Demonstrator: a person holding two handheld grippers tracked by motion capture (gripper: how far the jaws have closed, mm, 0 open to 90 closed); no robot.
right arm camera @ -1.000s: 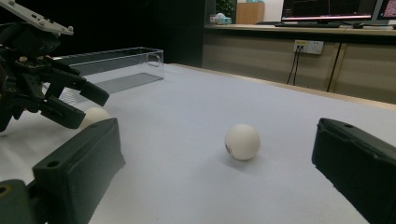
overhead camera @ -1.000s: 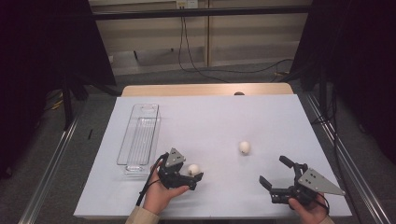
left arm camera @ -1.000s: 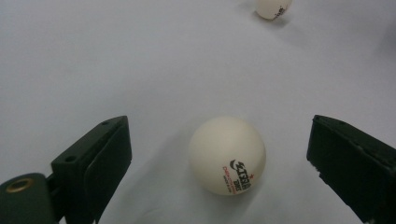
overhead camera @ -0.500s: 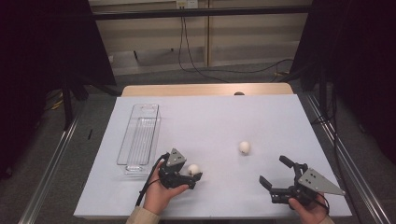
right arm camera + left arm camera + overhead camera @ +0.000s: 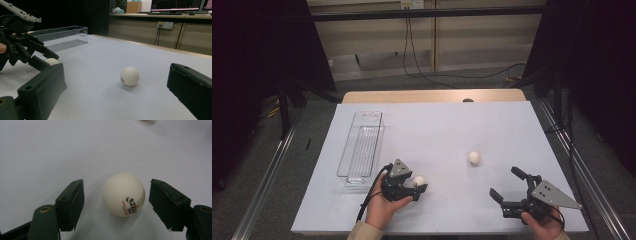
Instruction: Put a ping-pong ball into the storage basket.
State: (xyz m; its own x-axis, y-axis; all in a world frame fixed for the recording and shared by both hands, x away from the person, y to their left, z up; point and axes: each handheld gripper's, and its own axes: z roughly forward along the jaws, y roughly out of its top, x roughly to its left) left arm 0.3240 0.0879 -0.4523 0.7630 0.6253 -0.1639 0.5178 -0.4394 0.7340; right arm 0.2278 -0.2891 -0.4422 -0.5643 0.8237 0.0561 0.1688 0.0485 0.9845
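A white ping-pong ball (image 5: 123,194) with a printed logo rests on the white table between the jaws of my left gripper (image 5: 116,181). The jaws have just been closing, and a gap remains on each side of the ball, so the pads do not touch it. From above, that gripper (image 5: 419,188) and its ball (image 5: 419,180) sit near the front left. A second ball (image 5: 473,157) lies alone mid-table, also ahead of my right gripper (image 5: 116,69) as ball (image 5: 129,76). The right gripper (image 5: 504,182) stands wide open at the front right, holding nothing.
A clear, long plastic tray (image 5: 362,147) stands left of the left hand, its near end close to the gripper; the tray (image 5: 62,35) looks empty. The table's front edge runs just under both hands. A wooden strip (image 5: 432,96) borders the far side.
The left gripper's jaws have drawn closer together around the ball. Both hands and both balls stay where they were.
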